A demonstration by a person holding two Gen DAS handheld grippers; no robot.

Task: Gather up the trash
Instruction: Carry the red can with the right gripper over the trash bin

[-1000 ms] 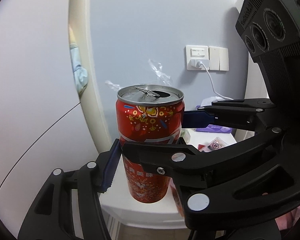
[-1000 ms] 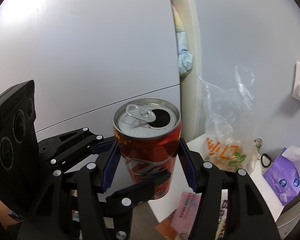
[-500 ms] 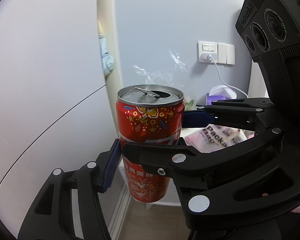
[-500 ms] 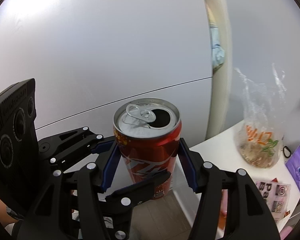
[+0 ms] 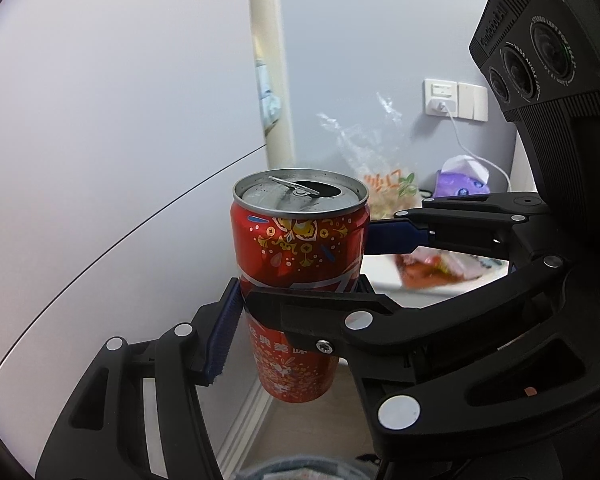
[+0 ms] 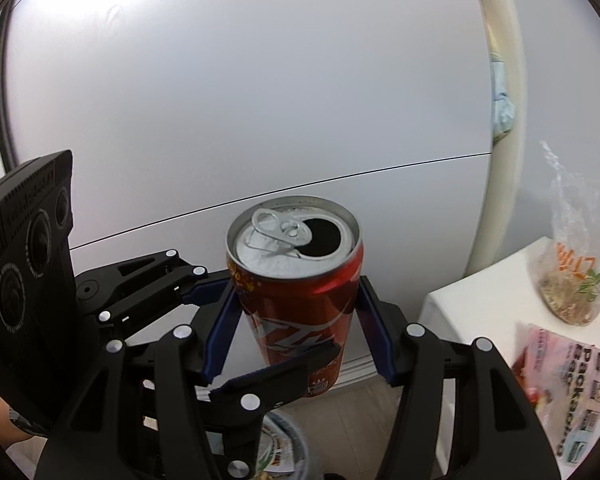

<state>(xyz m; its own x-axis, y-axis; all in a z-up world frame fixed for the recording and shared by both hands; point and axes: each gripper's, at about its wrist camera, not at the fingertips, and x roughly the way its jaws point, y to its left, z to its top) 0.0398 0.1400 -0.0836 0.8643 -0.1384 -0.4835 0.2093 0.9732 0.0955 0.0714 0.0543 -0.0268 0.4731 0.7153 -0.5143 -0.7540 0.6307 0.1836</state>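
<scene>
An opened red soda can [image 5: 300,248] hangs upright in the air, gripped by both grippers at once, crosswise. My left gripper [image 5: 296,304] is shut on its lower half with blue pads [image 5: 220,336] against the sides. My right gripper [image 5: 308,266] comes in from the right, one finger before the can and one behind. In the right wrist view the can [image 6: 300,304] sits between the right gripper's [image 6: 296,332] pads, and the left gripper [image 6: 280,320] reaches in from the left. A bin rim [image 6: 288,436] with paper scraps shows below the can.
A white table [image 6: 452,308] stands to the right with a clear bag of food [image 6: 572,292], a printed packet [image 6: 572,392] and a purple tissue pack [image 5: 464,184]. A large white panel [image 6: 260,120] fills the background. Tiled floor [image 5: 320,424] lies below.
Both grippers have carried the can leftward, off the table's edge and along the white panel. The table and its clutter have slid to the right. The bin rim has come into view below.
</scene>
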